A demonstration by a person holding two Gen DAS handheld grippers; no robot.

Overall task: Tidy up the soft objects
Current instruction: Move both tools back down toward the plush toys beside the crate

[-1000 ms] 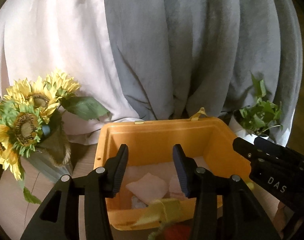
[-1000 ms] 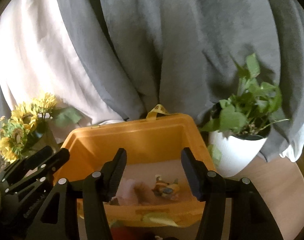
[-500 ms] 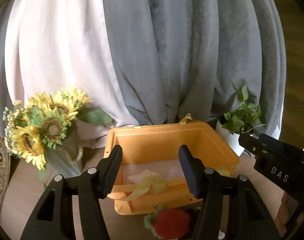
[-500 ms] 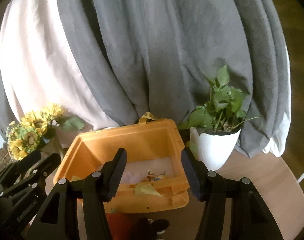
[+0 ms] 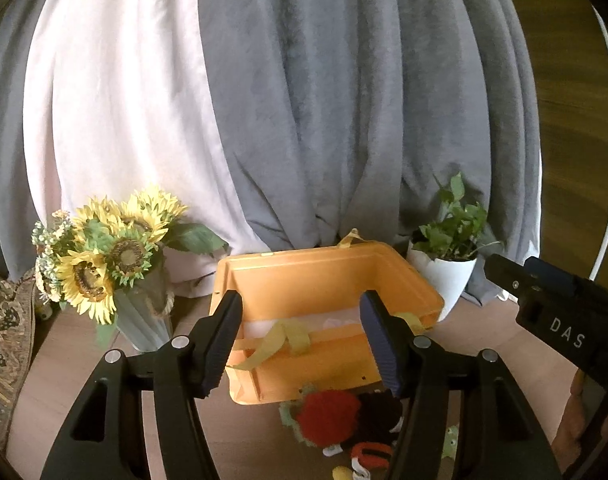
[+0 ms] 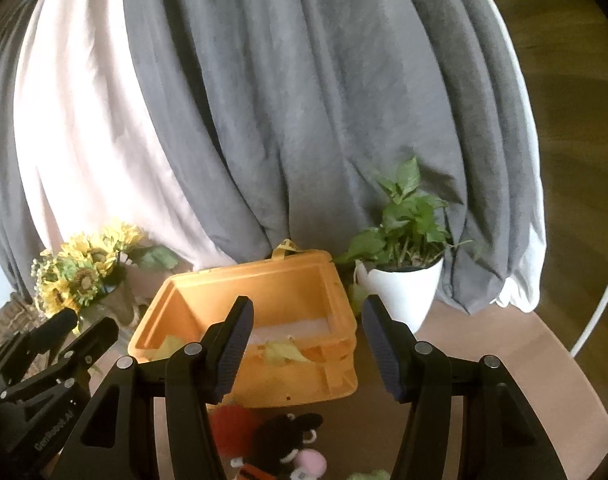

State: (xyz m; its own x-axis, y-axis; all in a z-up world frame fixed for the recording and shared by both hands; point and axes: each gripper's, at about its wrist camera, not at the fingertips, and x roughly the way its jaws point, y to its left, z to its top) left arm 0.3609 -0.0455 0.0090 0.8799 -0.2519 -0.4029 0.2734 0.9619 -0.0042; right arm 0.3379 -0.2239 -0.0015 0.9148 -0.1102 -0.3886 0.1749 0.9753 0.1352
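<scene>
An orange plastic bin (image 5: 316,280) (image 6: 263,292) stands on the wooden table with pale soft items and a yellow ribbon (image 5: 281,338) inside. In front of it lie a red fuzzy toy (image 5: 328,416) (image 6: 231,420) and a black knitted toy (image 5: 378,406) (image 6: 285,434). My left gripper (image 5: 299,332) is open and empty, raised in front of the bin. My right gripper (image 6: 306,332) is open and empty, beside it to the right.
A sunflower vase (image 5: 115,248) (image 6: 83,276) stands left of the bin. A white potted plant (image 5: 448,264) (image 6: 400,276) stands right. Grey and pink curtains (image 5: 304,100) hang behind. Small green, pink and yellow toys lie at the front edge.
Both grippers have pulled back and up from the bin, which looks smaller now. The red and black toys in front of it have come into view.
</scene>
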